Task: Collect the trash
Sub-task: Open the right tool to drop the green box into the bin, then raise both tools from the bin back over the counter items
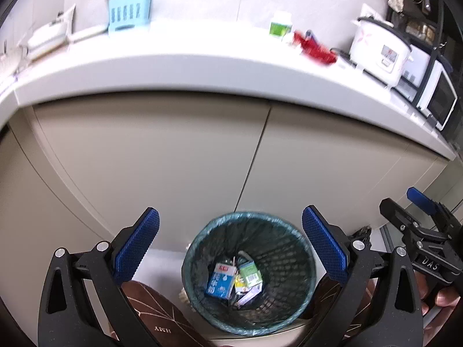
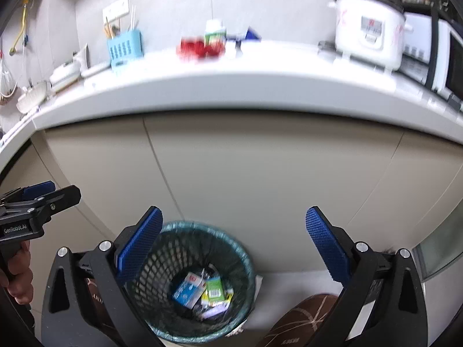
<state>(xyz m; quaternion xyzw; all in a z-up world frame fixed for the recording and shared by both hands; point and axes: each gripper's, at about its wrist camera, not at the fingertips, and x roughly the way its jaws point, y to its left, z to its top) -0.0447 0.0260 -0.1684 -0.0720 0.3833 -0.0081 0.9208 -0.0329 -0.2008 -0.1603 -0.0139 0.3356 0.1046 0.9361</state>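
A dark mesh waste bin (image 1: pixel 289 243) (image 2: pixel 162 260) with a green liner stands on the floor against the cabinet. Inside lie a blue-and-white carton (image 1: pixel 220 280) (image 2: pixel 186 289), a green carton (image 1: pixel 250 272) (image 2: pixel 214 287) and other small wrappers. My left gripper (image 1: pixel 230 238) hangs above the bin, open, nothing between its blue pads. My right gripper (image 2: pixel 233 241) is also open and empty, above the bin's right side. On the worktop lie a red crumpled wrapper (image 1: pixel 314 46) (image 2: pixel 199 48) and a green-labelled white bottle (image 1: pixel 280 24) (image 2: pixel 214 35).
The white worktop edge (image 1: pixel 202 69) runs across above beige cabinet doors (image 1: pixel 162 156). A blue utensil holder (image 1: pixel 129 13), a white rice cooker (image 1: pixel 382 50) and a microwave (image 1: pixel 437 98) stand on it. Brown slippers (image 1: pixel 157 315) (image 2: pixel 306 318) flank the bin.
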